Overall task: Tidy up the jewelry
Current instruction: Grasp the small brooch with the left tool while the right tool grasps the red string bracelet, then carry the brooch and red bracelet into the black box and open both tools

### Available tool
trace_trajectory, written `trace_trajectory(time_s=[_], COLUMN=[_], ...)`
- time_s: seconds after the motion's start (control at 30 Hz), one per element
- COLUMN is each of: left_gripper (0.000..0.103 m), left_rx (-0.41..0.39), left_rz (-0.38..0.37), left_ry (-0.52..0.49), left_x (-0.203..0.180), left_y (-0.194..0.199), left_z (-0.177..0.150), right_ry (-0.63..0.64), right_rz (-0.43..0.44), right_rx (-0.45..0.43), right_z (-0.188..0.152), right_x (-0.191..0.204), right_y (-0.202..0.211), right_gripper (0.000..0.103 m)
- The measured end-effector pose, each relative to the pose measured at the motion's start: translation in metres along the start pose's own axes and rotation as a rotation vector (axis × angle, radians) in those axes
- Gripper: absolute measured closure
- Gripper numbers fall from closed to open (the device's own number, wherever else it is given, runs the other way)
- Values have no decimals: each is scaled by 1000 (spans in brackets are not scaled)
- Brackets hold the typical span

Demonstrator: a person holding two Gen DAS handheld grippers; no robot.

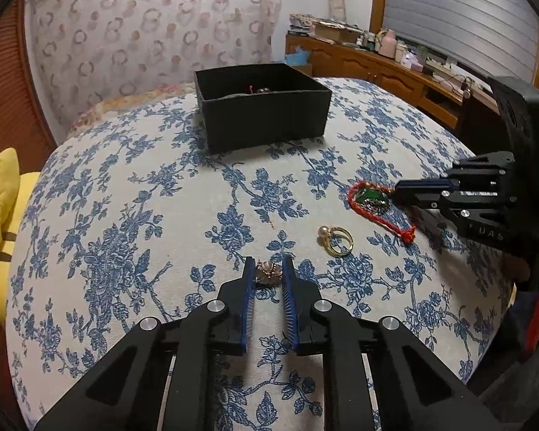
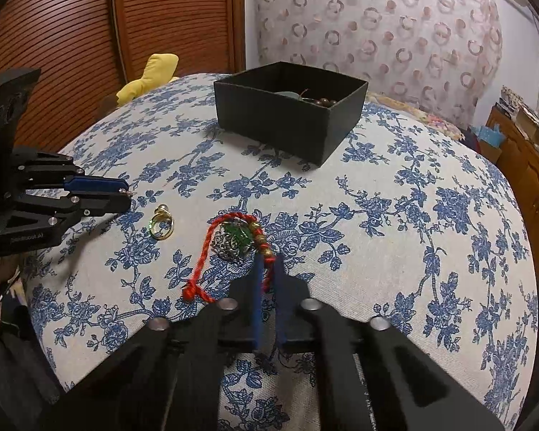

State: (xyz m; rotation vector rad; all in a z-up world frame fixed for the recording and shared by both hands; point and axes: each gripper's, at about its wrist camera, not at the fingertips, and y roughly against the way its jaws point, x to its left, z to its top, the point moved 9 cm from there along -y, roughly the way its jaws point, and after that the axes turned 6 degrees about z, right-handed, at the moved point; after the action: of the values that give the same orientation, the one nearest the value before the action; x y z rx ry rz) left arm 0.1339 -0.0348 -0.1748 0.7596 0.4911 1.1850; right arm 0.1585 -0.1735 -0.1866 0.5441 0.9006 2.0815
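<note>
My left gripper [image 1: 268,267] rests on the blue-flowered cloth, shut on a small rose-gold flower piece with a pearl [image 1: 267,274]. In the right wrist view the left gripper [image 2: 125,197] enters from the left. My right gripper [image 2: 268,262] is shut on the red cord [image 2: 202,255] of a green pendant [image 2: 239,233]. In the left wrist view the right gripper [image 1: 397,191] touches the green pendant [image 1: 372,199]. Between the two lies a gold ring with a pearl [image 1: 336,239] [image 2: 161,224]. The open black box [image 1: 266,122] [image 2: 269,118] stands further back and holds dark beads.
The flowered cloth [image 1: 125,197] curves down at its edges. A yellow plush toy [image 1: 3,194] [image 2: 151,75] lies at the left edge. A wooden sideboard [image 1: 377,68] with clutter stands far right, and a slatted wooden door [image 2: 90,18] behind the left side.
</note>
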Motion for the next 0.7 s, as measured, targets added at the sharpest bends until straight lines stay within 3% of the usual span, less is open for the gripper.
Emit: trace_trajectory(time_s=[0.23,0.7], left_gripper=[89,89], left_rx=[-38,-98], left_rz=[3,5], left_ry=[23,53], left_x=[5,9], left_y=[9,22], left_z=[7,26], right_ry=[-11,20], right_rz=[11,-5], right_rx=[-29,-164], right_z=[5,48], right_x=[-2,-1], right_y=[9,55], right_gripper=[100,100])
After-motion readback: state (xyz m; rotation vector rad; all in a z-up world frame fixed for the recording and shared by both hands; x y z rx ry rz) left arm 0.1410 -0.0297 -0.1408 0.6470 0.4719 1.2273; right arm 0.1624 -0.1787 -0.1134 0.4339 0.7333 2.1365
